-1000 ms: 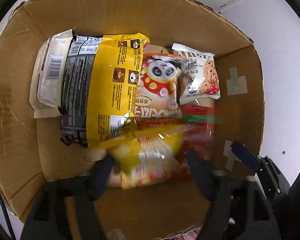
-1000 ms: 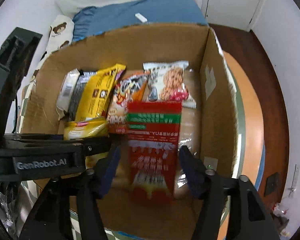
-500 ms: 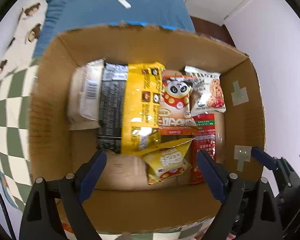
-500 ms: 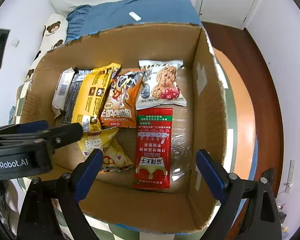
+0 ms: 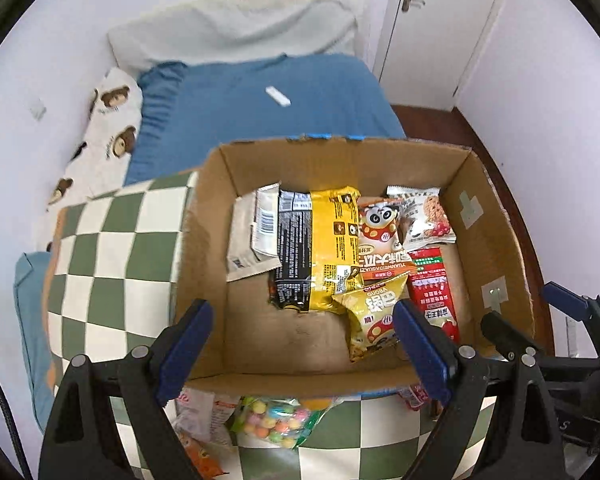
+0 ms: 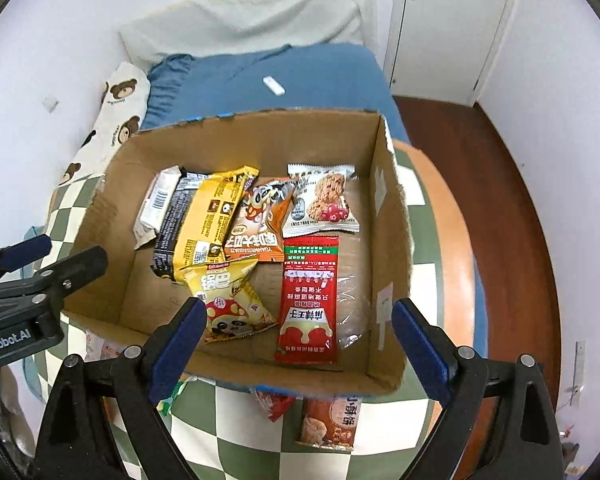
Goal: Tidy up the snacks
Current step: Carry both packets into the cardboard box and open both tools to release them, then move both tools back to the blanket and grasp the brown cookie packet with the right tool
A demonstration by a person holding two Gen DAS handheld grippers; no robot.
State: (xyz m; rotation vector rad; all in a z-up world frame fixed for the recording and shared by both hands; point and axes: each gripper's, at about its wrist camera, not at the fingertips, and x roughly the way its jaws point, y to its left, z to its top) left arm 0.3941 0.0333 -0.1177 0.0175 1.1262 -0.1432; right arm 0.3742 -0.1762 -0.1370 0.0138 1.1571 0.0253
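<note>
Your left gripper (image 5: 302,342) stands spread wide with nothing between its blue pads, above the near wall of the cardboard box (image 5: 300,380). The yellow mushroom-print snack bag (image 5: 370,312) lies on the box floor just ahead of its right pad, free of contact. Your right gripper (image 6: 300,346) is likewise released and empty; the red sachet (image 6: 308,300) lies flat in the box ahead of and between its jaws. More packets lie on the checked cloth (image 6: 240,420) below both jaws, outside the box.
</note>
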